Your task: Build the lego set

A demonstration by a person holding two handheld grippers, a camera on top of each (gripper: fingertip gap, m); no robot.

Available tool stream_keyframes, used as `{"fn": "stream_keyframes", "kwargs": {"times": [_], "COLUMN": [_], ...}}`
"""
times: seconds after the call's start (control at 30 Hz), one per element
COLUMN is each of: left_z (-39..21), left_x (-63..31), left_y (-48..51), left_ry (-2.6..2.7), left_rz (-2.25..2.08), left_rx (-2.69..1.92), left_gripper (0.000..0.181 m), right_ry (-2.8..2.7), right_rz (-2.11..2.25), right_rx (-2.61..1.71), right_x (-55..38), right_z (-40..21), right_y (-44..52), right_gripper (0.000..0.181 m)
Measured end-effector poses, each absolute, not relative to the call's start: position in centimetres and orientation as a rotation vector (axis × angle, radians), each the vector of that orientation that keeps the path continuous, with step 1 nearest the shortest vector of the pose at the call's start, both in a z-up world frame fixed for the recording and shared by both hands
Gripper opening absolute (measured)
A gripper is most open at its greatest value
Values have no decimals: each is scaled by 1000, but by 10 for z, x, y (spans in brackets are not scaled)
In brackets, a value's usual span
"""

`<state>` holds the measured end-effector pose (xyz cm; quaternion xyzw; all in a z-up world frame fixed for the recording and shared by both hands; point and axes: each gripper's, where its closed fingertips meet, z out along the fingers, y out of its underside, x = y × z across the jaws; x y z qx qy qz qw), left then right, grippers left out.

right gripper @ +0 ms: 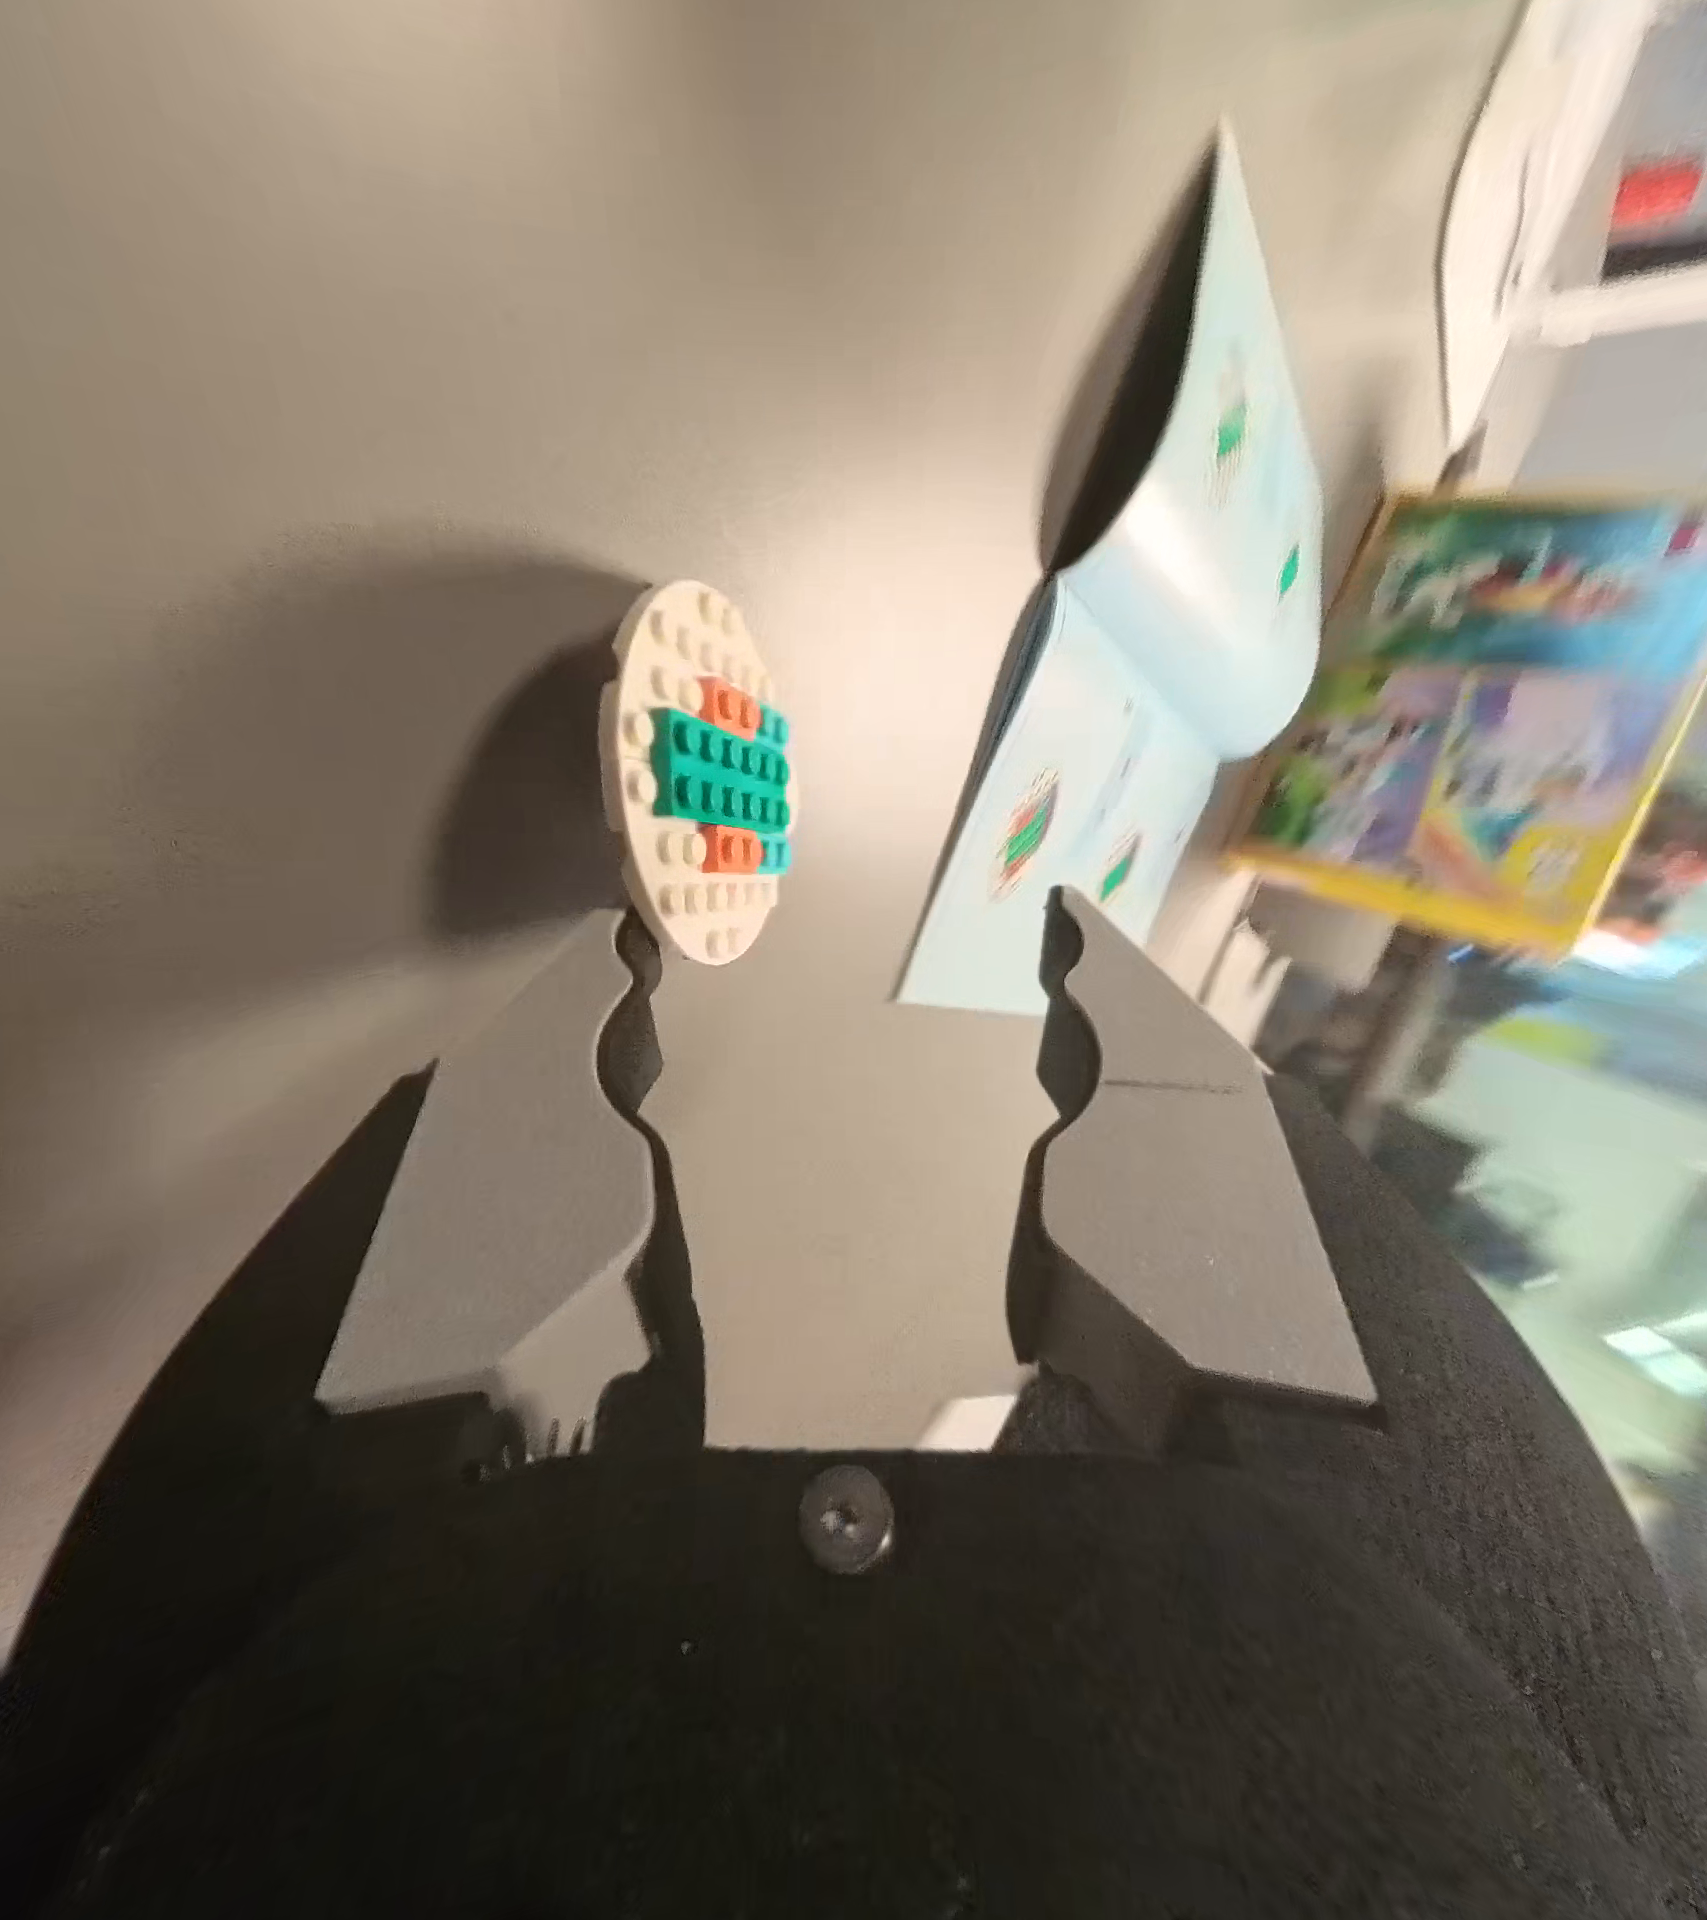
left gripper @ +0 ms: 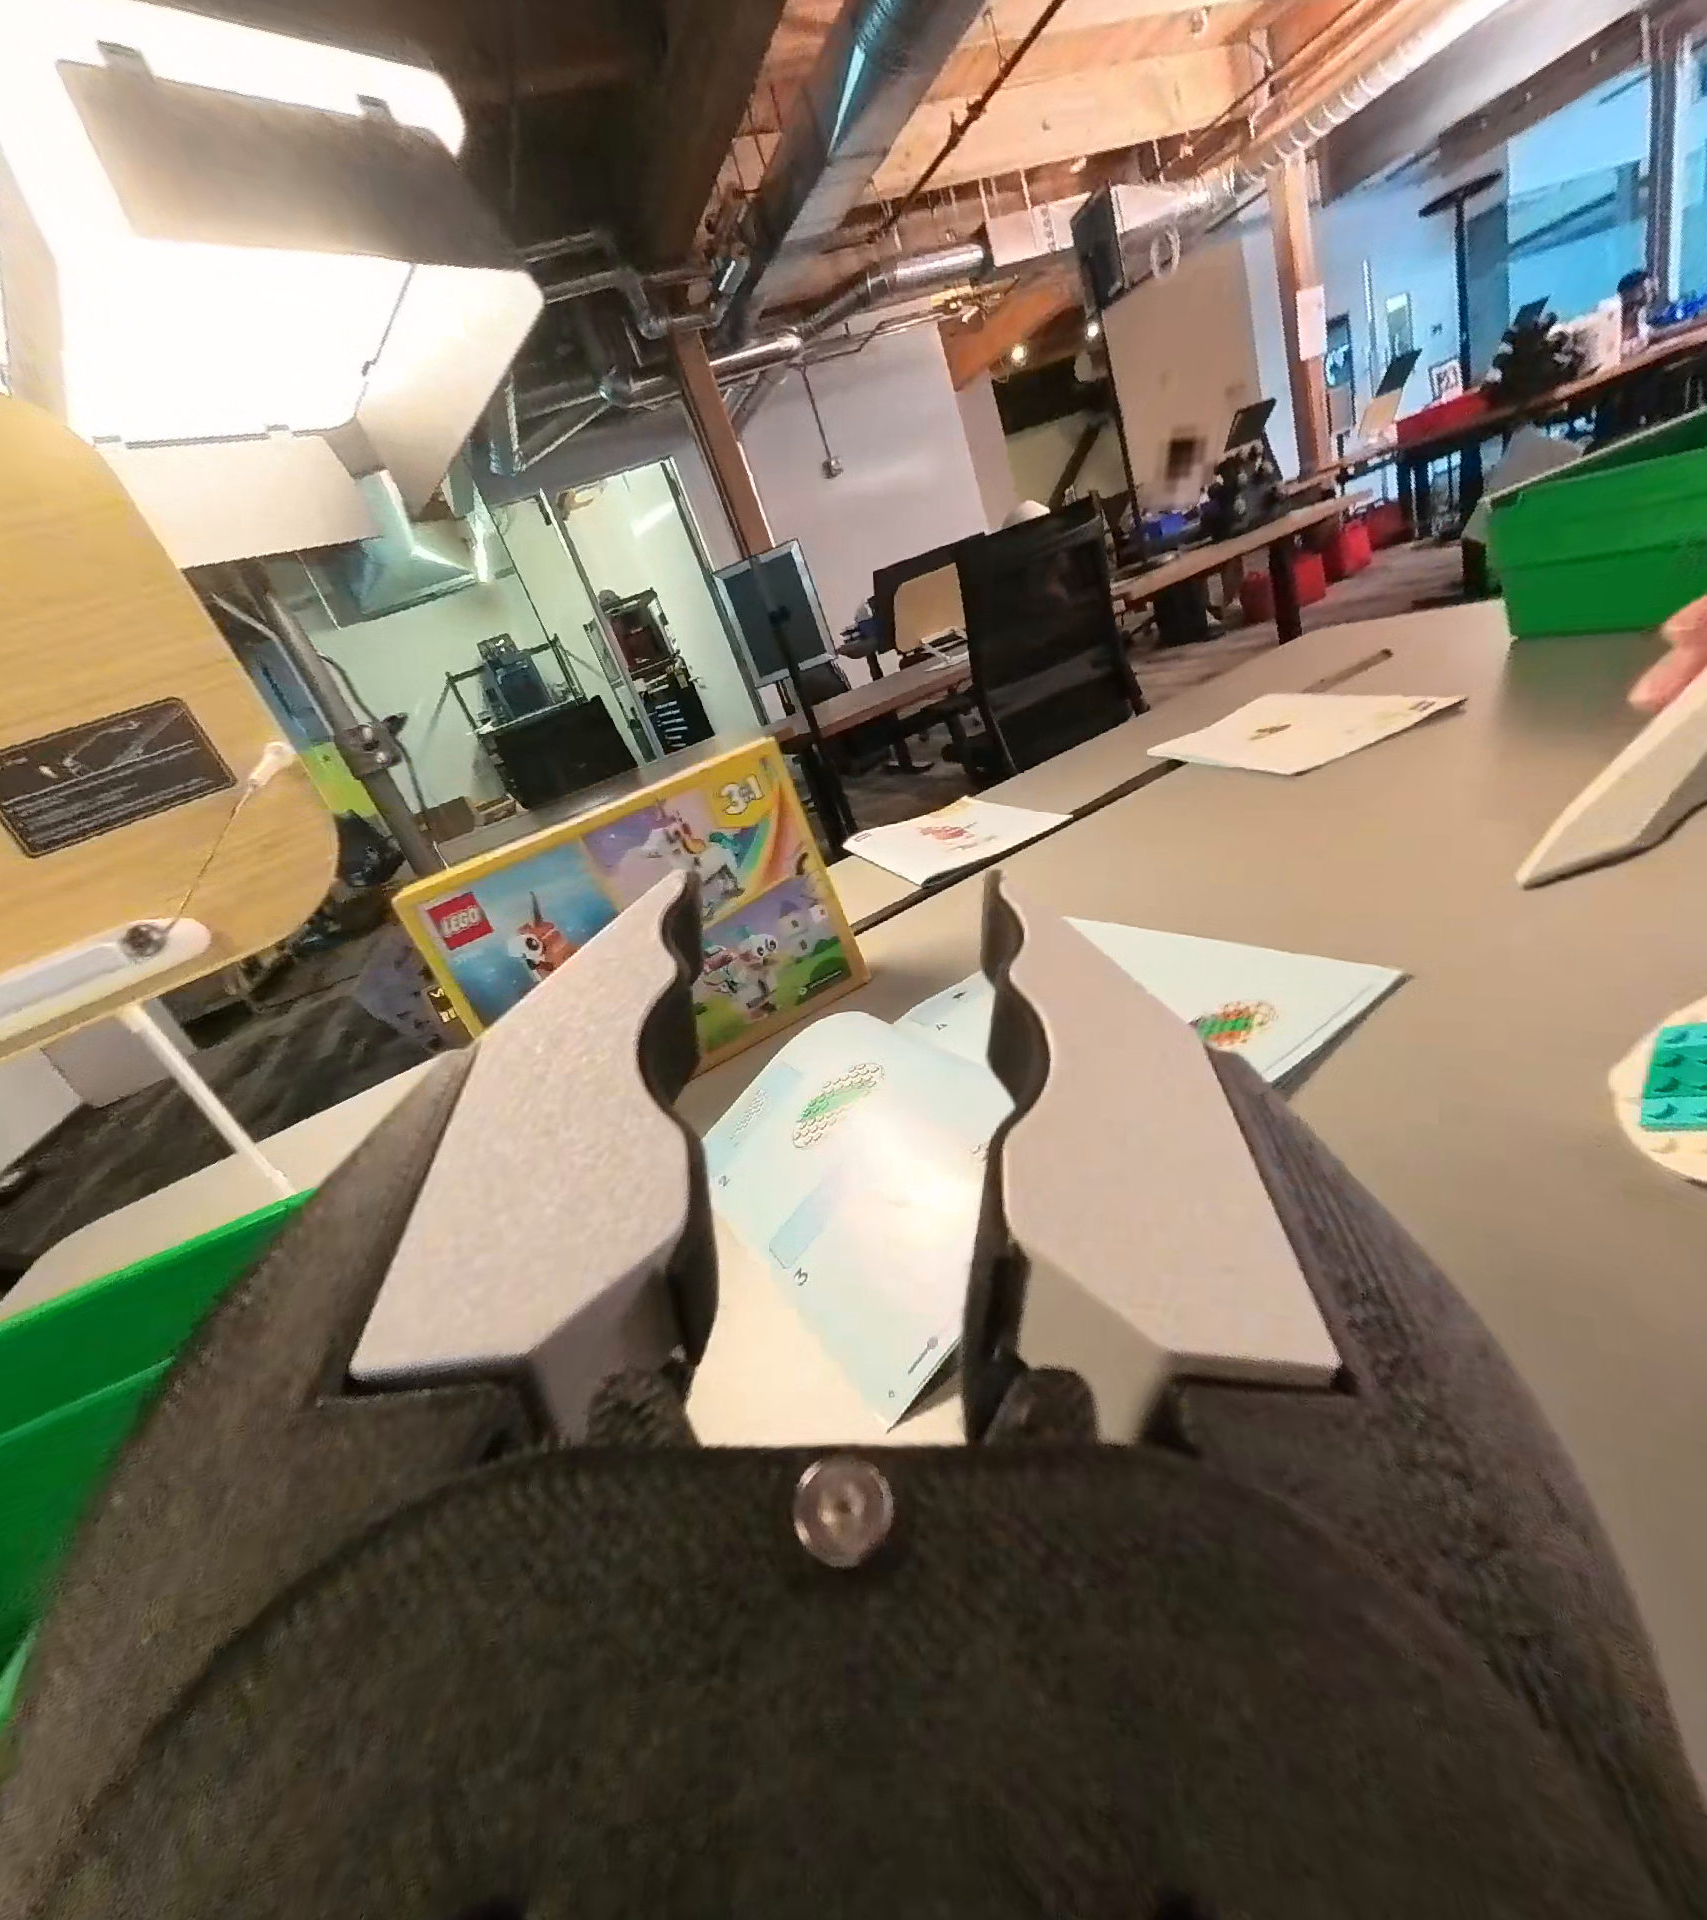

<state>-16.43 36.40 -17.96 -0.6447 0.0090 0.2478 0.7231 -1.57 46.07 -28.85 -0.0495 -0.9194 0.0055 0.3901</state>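
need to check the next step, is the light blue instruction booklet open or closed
Open. The light blue paper instruction booklet lies spread on the grey table, its pages showing build diagrams, one page curling upward in the right wrist view.

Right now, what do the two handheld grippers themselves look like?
Both match: the left gripper and right gripper each have two light grey, tapered fingers with wavy black inner pads, mounted on a black textured body with one central screw. No cables show.
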Motion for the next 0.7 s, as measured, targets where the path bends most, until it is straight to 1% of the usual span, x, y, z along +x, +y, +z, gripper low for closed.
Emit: {"fn": "stream_keyframes", "kwargs": {"times": [0.1,0.2,0.33,0.4,0.57,0.7], "left_z": [-179,-181,-183,-183,-176,-172], "left_x": [-162,-158,-153,-153,-157,-161], "left_y": [364,366,369,369,365,362], "left_ry": [20,27,54,58,15,-17], "left_rz": [516,493,495,508,481,484], "left_rx": [-1417,-1423,-1429,-1422,-1371,-1333], "left_gripper": [53,53,53,53,57,66], "right_ry": [-2352,-2345,-2379,-2335,-1884,-1408], "right_rz": [58,57,65,131,581,778], "right_rx": [-269,-337,-432,-522,-906,-1050], "right_x": [-4,8,24,24,-7,-27], "right_z": [-295,-295,-294,-287,-242,-212], "right_y": [467,470,471,475,499,539], "right_gripper": [77,74,85,86,85,77]}}
